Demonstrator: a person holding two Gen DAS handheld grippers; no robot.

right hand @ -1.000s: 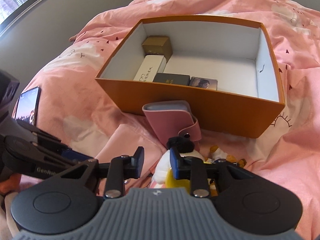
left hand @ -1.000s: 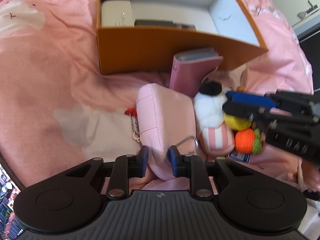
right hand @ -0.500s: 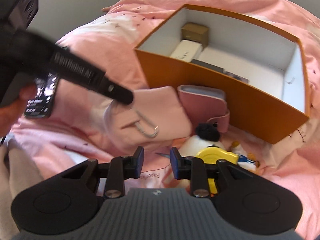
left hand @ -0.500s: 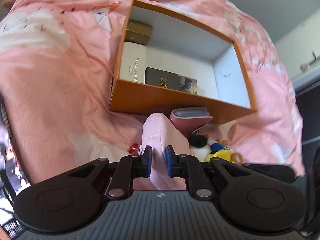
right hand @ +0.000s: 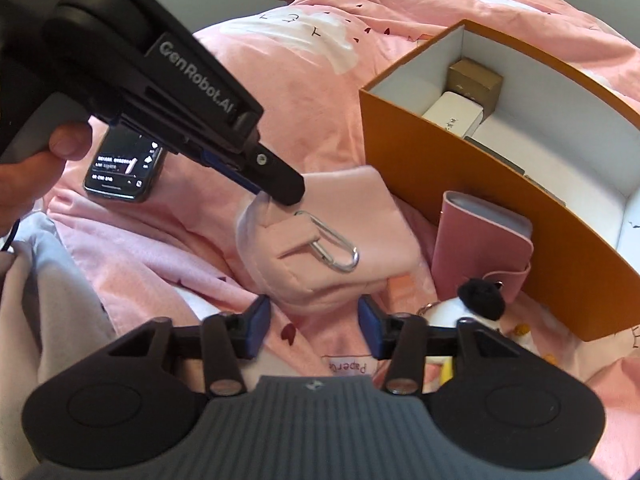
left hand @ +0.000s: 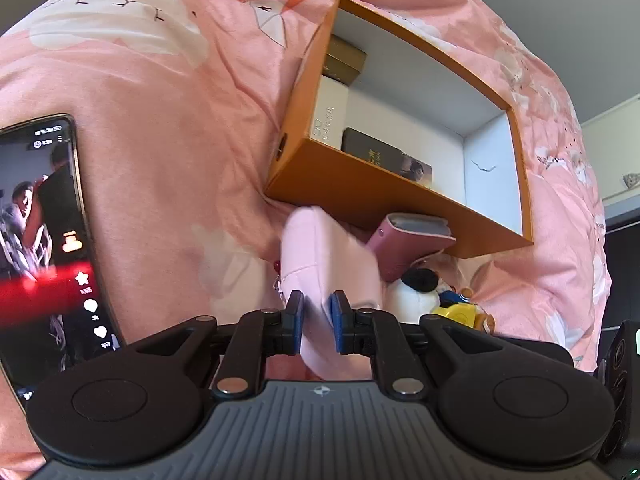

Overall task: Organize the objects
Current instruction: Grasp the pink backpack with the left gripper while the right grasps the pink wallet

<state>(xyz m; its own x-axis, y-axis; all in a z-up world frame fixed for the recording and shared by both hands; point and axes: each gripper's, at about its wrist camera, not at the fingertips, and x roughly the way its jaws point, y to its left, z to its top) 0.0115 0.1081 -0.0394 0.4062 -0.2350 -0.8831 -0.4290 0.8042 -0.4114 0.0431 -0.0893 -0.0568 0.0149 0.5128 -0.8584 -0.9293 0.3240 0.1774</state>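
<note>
My left gripper [left hand: 317, 322] is shut on a pale pink pouch [left hand: 320, 256] and holds it up above the bedding; in the right wrist view the same gripper [right hand: 276, 196] pinches the pouch [right hand: 336, 216] at its edge, a silver carabiner [right hand: 336, 248] hanging from it. My right gripper [right hand: 314, 320] is open just under the pouch, not touching it. An orange box [left hand: 380, 196] with white inside lies beyond, holding small boxes [left hand: 332, 112]. A pink wallet [right hand: 480, 252] leans on the box's wall [right hand: 440, 160].
A lit phone [left hand: 40, 240] lies on the pink duvet at left, also in the right wrist view [right hand: 124, 172]. A white plush with black top [right hand: 476, 300] and a yellow toy [left hand: 456, 312] lie by the wallet. Grey cloth [right hand: 48, 288] is at left.
My left gripper has closed on the pink pouch and lifted it off the bed. My right gripper has opened wider and moved in under the pouch.
</note>
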